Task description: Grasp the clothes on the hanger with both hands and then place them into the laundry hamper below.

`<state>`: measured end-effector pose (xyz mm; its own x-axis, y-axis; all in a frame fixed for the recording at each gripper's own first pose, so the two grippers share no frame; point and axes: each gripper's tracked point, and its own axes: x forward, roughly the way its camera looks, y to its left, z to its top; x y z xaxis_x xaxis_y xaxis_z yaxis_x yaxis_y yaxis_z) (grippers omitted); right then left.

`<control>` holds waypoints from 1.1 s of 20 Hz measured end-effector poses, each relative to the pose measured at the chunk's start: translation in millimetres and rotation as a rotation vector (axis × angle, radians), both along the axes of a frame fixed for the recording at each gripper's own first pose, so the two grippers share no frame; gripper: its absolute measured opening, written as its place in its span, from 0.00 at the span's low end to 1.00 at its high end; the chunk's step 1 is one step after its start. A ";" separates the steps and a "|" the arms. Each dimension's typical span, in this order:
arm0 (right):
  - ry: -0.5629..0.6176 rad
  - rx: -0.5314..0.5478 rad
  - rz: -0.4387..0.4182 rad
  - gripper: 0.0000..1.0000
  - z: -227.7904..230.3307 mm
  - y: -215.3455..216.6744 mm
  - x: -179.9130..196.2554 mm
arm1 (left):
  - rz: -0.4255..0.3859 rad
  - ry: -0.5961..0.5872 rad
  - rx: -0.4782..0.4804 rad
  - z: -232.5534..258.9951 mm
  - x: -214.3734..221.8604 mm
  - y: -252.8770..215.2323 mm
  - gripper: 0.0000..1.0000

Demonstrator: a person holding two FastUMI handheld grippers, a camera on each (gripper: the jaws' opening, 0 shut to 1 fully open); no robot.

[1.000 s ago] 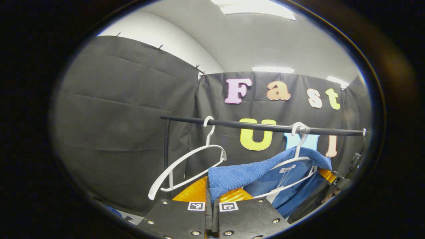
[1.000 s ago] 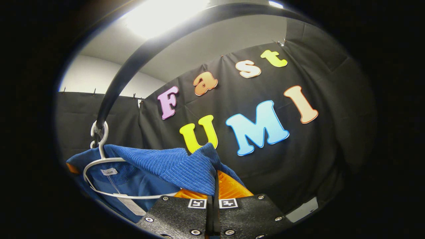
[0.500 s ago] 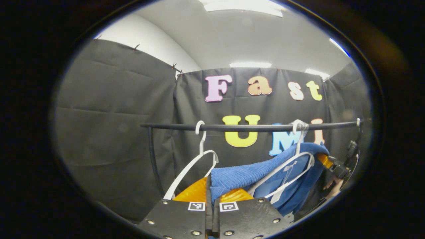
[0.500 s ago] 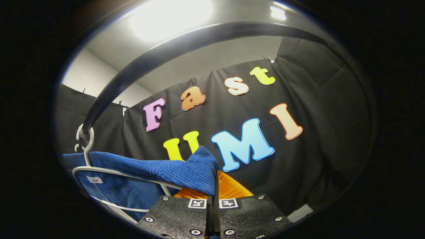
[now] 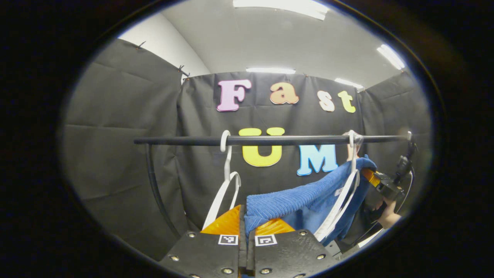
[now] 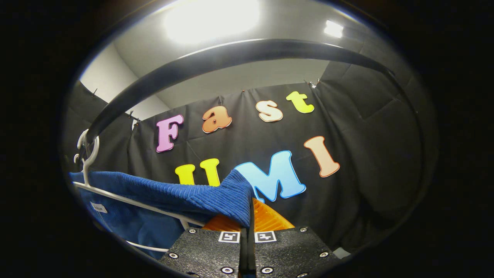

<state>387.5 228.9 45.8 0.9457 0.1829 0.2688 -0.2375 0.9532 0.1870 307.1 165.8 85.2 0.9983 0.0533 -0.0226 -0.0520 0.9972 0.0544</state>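
While both grippers' fingers pinch the blue garment [image 5: 285, 200] edges, it hangs below the rail [image 5: 270, 139].

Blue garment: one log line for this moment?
left gripper: shut on blue garment | right gripper: shut on it | white hanger: on rail

Screwed tongs [image 5: 246, 231] with square markers

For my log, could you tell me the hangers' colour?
White: both hangers on the rail, clearest in the left gripper view.
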 end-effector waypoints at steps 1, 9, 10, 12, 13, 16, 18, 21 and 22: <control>-0.006 0.005 -0.015 0.00 1.6 -3.1 -1.1 | -0.018 0.000 0.009 -2.1 3.5 -1.2 0.00; -0.045 -0.050 -0.095 0.00 7.1 -7.6 7.0 | -0.158 0.042 -0.064 -25.2 45.9 5.1 0.00; -0.059 -0.081 -0.114 0.00 8.7 -7.9 6.9 | -0.171 0.051 -0.059 -31.5 49.0 5.6 0.00; -0.098 -0.120 -0.158 0.00 14.8 -12.8 6.1 | -0.187 0.043 -0.037 -37.6 54.9 1.4 0.00; -0.104 -0.114 -0.166 0.00 16.1 -13.8 6.6 | -0.196 0.036 -0.035 -38.8 59.7 -0.2 0.00; -0.075 -0.091 -0.175 0.00 11.0 -13.8 13.2 | -0.237 0.015 -0.067 -41.1 64.7 -9.1 0.01; -0.066 -0.111 -0.189 0.00 7.5 -20.3 21.7 | -0.246 0.017 -0.088 -46.6 77.0 -13.7 0.01; -0.064 -0.157 -0.199 0.00 -2.7 -20.7 23.0 | -0.247 0.036 -0.095 -60.8 87.0 -11.6 0.00; -0.056 -0.176 -0.203 0.00 -8.7 -20.6 28.1 | -0.256 0.040 -0.098 -64.1 85.8 -13.5 0.01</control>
